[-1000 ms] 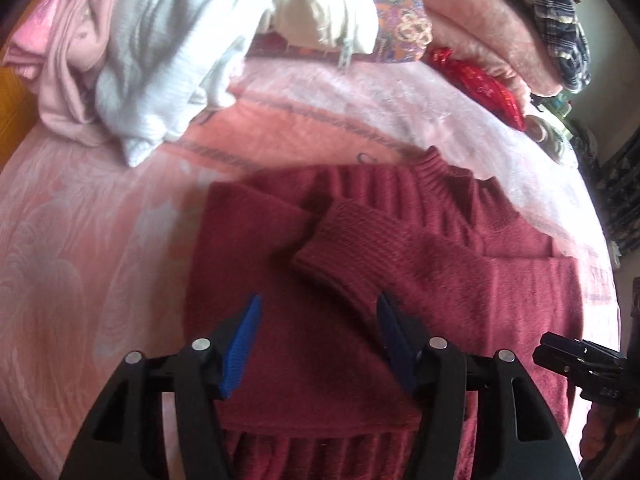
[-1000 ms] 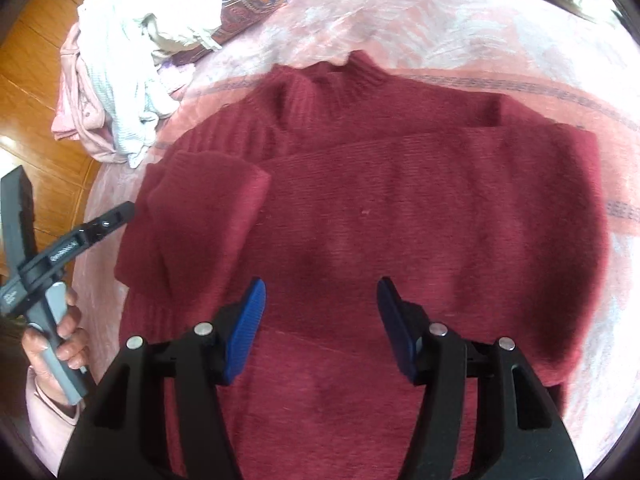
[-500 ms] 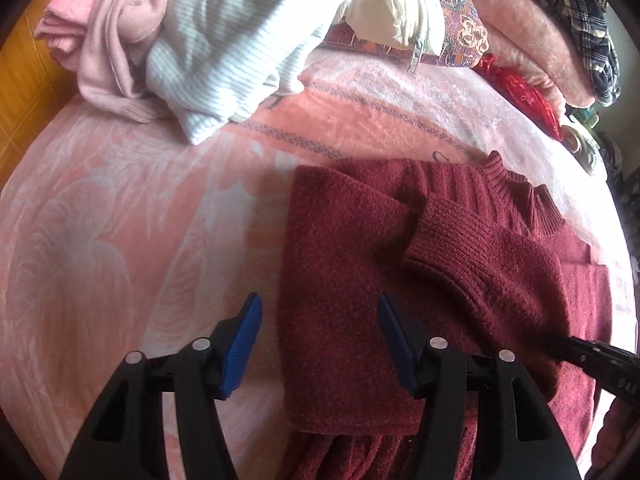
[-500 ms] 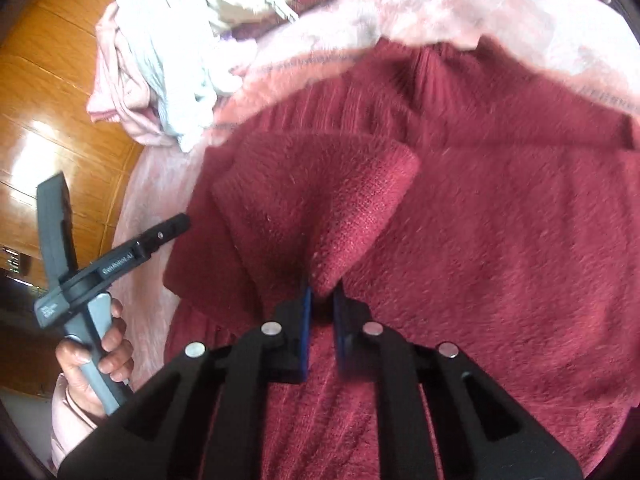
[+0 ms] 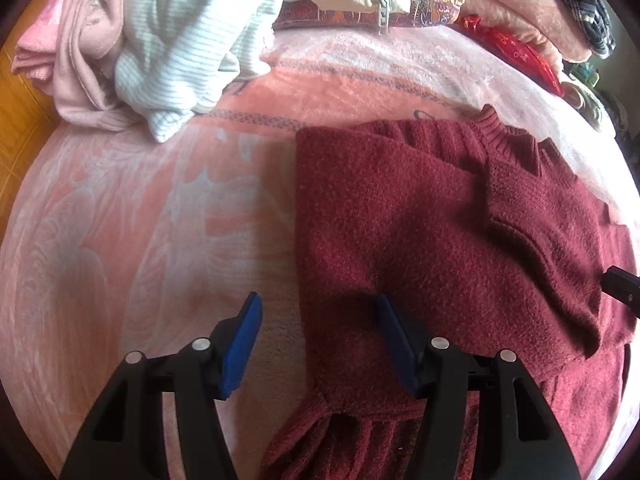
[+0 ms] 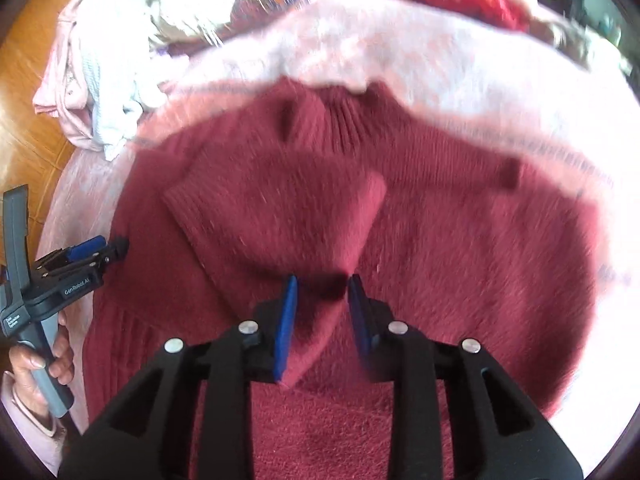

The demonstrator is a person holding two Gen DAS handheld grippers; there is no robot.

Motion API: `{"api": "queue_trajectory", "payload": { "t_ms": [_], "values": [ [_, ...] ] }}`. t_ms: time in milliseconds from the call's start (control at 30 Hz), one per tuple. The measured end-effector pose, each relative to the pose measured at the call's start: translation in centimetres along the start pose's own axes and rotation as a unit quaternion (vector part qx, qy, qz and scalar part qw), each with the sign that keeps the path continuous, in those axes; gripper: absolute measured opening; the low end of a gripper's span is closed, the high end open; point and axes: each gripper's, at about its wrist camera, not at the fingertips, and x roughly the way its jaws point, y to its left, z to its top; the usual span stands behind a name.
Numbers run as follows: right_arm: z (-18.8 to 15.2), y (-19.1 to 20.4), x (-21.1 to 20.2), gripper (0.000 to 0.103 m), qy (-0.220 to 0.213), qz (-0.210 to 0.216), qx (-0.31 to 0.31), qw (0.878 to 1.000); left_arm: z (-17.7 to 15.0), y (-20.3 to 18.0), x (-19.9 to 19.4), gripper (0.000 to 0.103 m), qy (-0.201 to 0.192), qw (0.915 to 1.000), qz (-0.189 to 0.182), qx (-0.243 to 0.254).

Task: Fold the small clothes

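The maroon knit sweater [image 5: 420, 240] lies flat on the pink bed blanket [image 5: 160, 220], one sleeve [image 6: 280, 216] folded across its body. The right tongs [image 6: 320, 312] stand part-open with the sleeve's fold between the pads; whether they grip it cannot be told. The left tongs [image 5: 316, 344] are released, straddling the sweater's side edge. Judged step: sleeve fold; next, the left tongs should clench that edge for folding inward.

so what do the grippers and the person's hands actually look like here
Both the left gripper and right gripper are black plastic with triangular cut-outs, silver pivot pins and blue pads on the fingers. From the right wrist view, the left one carries white "GenRobot.AI" lettering and a grey handle. The left hand is bare, with a pale pink sleeve. No cables show.
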Motion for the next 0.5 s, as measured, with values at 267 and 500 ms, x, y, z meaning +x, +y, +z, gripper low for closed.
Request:
{"api": "queue_trajectory", "payload": {
  "t_ms": [267, 500],
  "values": [
    [1.5, 5.9, 3.3, 0.028, 0.038, 0.056, -0.01, 0.998, 0.7, 0.4, 1.4, 0.061, 0.038, 0.9988, -0.007, -0.029],
    [3.5, 9.1, 5.6, 0.05, 0.047, 0.008, -0.038, 0.998, 1.4, 0.8, 2.3, 0.063, 0.028, 0.9988, -0.028, -0.03]
  ]
}}
